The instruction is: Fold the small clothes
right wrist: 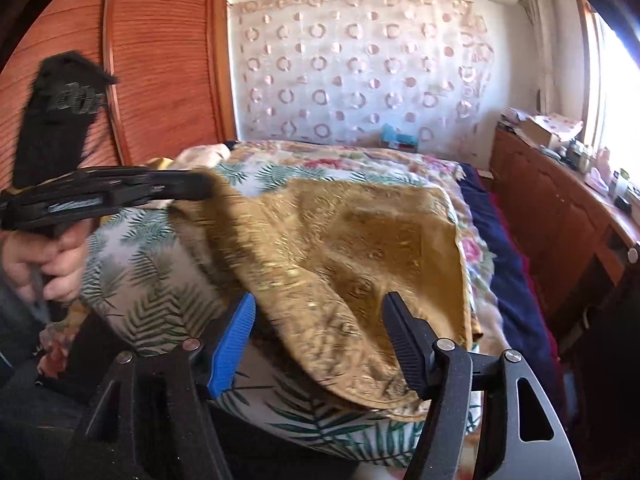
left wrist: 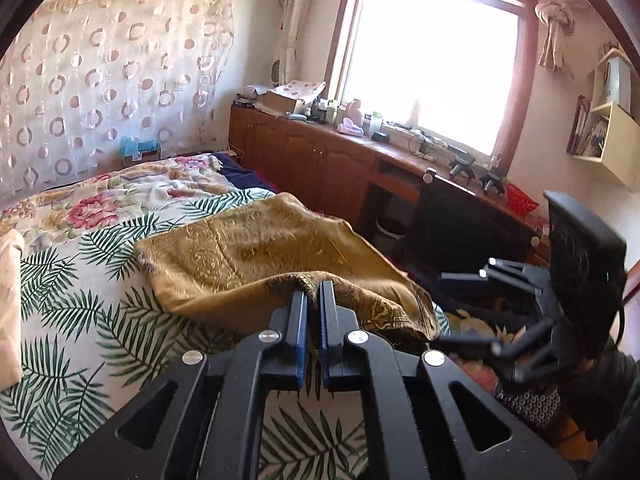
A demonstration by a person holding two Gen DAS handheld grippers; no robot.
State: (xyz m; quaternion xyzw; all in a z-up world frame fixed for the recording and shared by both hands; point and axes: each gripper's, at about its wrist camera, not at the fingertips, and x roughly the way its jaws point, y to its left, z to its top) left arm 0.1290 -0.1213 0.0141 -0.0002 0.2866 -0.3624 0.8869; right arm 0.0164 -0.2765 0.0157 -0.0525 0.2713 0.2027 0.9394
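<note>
A golden-brown patterned cloth (left wrist: 260,248) lies on the palm-leaf bedsheet (left wrist: 80,300). My left gripper (left wrist: 314,286) is shut on the cloth's near edge and lifts it slightly. In the right wrist view the same cloth (right wrist: 352,248) spreads across the bed, with its near corner drooping between my fingers. My right gripper (right wrist: 318,312) is open, one jaw on either side of that corner, not gripping it. The left gripper (right wrist: 196,188) shows there at the left, holding the cloth's left corner. The right gripper (left wrist: 496,304) shows blurred at the right of the left wrist view.
A floral quilt (left wrist: 120,192) lies further up the bed. A wooden cabinet and desk (left wrist: 320,152) with clutter run under the window on the right. A wooden wardrobe (right wrist: 160,60) stands at the left. A pale cloth (left wrist: 10,300) lies at the bed's left edge.
</note>
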